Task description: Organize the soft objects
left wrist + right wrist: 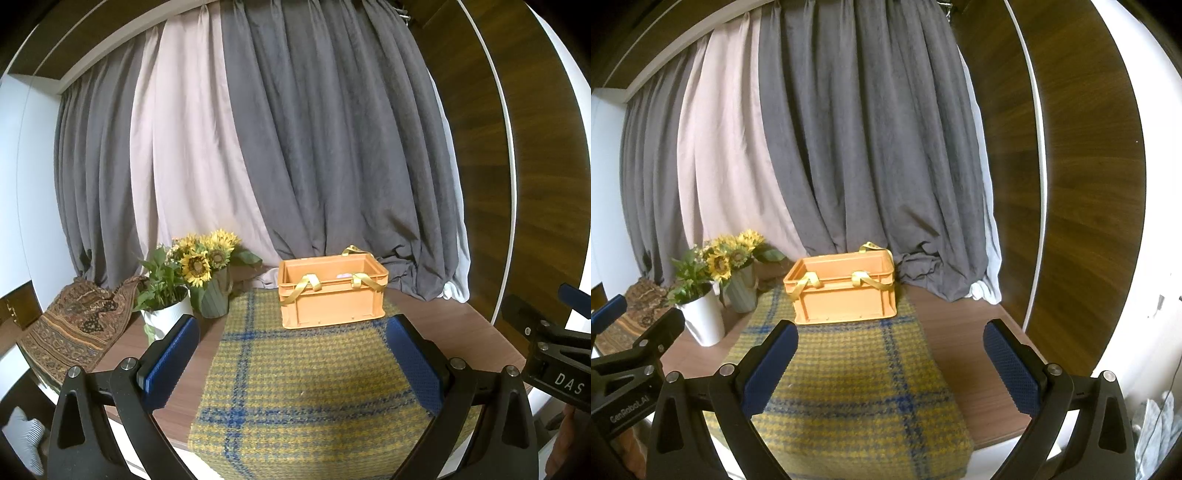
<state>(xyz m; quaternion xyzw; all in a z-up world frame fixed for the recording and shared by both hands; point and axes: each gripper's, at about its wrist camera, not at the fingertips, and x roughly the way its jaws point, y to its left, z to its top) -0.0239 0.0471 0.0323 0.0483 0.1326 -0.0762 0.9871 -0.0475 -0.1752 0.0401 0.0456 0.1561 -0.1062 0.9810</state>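
An orange plastic crate (332,295) (846,295) with yellow ribbon handles stands at the far end of a yellow and blue plaid cloth (303,387) (849,387) on the wooden table. Something pale shows inside the crate (344,275). My left gripper (295,347) hangs open over the near part of the cloth, nothing between its blue pads. My right gripper (890,354) is open too, above the cloth's right side and the bare table. Each gripper appears at the edge of the other's view: the right gripper (554,350) and the left gripper (631,354).
Sunflowers in a green vase (214,299) (740,291) and a plant in a white pot (166,314) (703,317) stand left of the crate. A patterned brown fabric (70,325) lies at far left. Grey and pink curtains (295,147) hang behind. Bare wood table (964,343) lies right of the cloth.
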